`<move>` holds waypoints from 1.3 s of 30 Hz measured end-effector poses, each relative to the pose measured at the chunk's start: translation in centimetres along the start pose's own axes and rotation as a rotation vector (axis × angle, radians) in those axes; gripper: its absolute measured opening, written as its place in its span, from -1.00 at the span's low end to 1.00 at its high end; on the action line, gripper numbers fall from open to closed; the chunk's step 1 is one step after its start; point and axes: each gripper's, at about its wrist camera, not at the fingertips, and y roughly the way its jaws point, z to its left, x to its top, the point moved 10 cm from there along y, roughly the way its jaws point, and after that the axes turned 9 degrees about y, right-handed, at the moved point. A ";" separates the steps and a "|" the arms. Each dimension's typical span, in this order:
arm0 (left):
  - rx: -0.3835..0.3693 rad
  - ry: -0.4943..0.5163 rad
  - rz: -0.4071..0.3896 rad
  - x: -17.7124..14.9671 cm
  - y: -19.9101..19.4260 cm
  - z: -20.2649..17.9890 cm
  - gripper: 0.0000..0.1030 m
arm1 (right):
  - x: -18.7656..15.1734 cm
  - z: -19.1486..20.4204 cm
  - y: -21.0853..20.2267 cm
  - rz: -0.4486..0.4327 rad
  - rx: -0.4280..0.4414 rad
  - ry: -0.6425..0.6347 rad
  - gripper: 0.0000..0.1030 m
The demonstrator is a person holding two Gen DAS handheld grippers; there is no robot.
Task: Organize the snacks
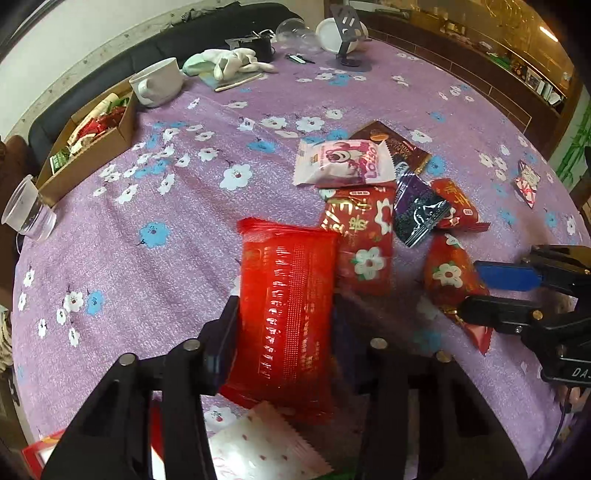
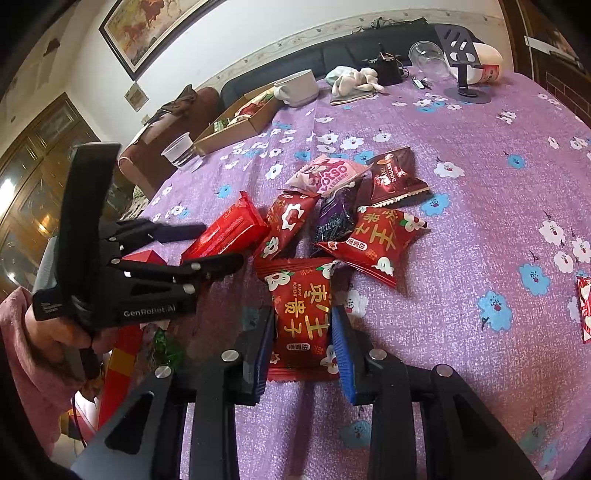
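Observation:
My left gripper (image 1: 284, 317) is shut on a long plain red snack pack (image 1: 288, 314); the same pack shows in the right wrist view (image 2: 225, 230) between the left gripper's fingers (image 2: 218, 247). My right gripper (image 2: 303, 332) is shut on a red flowered snack pack (image 2: 303, 314), which also shows in the left wrist view (image 1: 450, 277) with the right gripper (image 1: 484, 291) around it. A pile of loose packs lies ahead: a pink bear pack (image 1: 343, 162), a brown pack (image 1: 399, 147), a purple pack (image 1: 417, 210) and more red packs (image 1: 365, 240).
A cardboard box (image 1: 92, 155) holding snacks stands at the table's far left, with a white mug (image 1: 159, 81) and a clear plastic cup (image 1: 27, 210) beside it. A cloth, a phone stand (image 1: 347, 33) and a clear cup are at the back. One pack (image 1: 526, 181) lies alone at right.

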 end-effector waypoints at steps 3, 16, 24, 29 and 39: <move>-0.019 -0.026 -0.018 -0.2 -0.5 -0.8 -0.15 | 0.0 0.1 -0.1 -0.005 -0.002 0.000 -0.39; -0.048 -0.232 -0.278 -4.2 -12.0 -2.5 -0.15 | -0.7 1.9 -2.4 -0.056 0.107 0.067 -0.43; 0.045 -0.439 -0.296 -14.5 -17.1 1.9 -0.14 | -3.3 5.8 -1.6 -0.034 0.065 0.005 -0.77; 0.066 -0.469 -0.306 -17.4 -18.2 3.1 -0.14 | -5.3 6.0 -1.6 -0.018 -0.100 -0.169 -0.12; 0.037 -0.478 -0.350 -18.6 -19.0 2.6 -0.14 | -6.1 5.6 0.2 -0.015 -0.278 -0.245 -0.28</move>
